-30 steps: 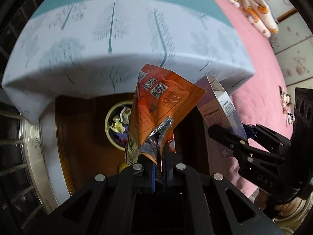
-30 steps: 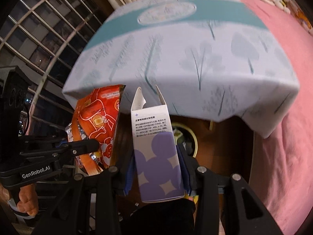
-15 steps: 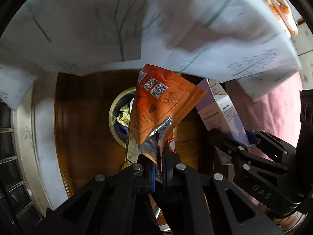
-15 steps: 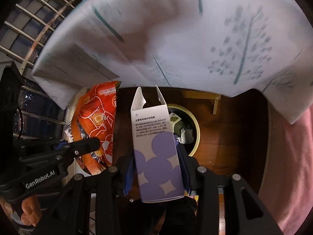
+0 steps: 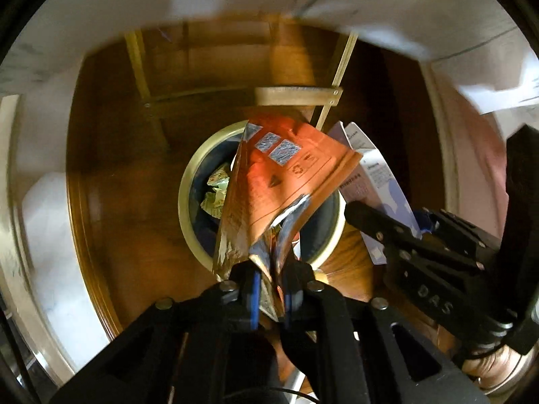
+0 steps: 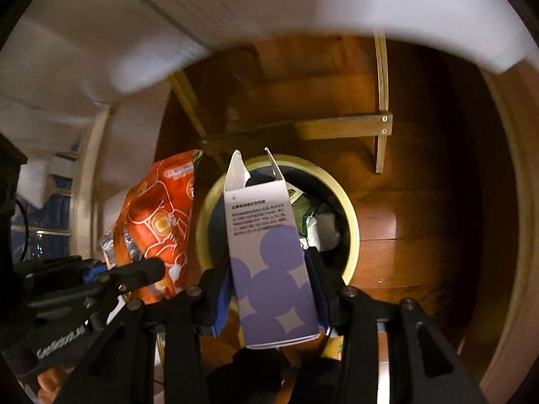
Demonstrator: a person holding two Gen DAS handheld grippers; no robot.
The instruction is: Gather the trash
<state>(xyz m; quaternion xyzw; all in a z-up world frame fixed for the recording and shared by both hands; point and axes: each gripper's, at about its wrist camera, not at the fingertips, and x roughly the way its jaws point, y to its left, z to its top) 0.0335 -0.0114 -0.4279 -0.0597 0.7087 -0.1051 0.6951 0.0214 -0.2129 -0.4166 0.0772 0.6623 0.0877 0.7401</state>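
My left gripper (image 5: 269,269) is shut on the foil edge of an orange snack bag (image 5: 286,175), held above a round trash bin (image 5: 183,202) with a cream rim and crumpled trash inside. My right gripper (image 6: 273,269) is shut on a white and purple carton (image 6: 269,252) with its top flaps open, held over the same bin (image 6: 353,232). The orange bag (image 6: 158,222) and the left gripper show at the left of the right wrist view. The carton (image 5: 377,175) and the right gripper show at the right of the left wrist view.
The bin stands on a brown wooden floor (image 6: 421,202) under a table with light wooden legs and a crossbar (image 5: 299,96). A pale tablecloth (image 6: 235,6) hangs above. A white wall or skirting (image 5: 43,235) borders the floor at the left.
Both grippers have moved down and forward under the table edge, with the bag and carton still held. The bin now lies directly below them and looks larger.
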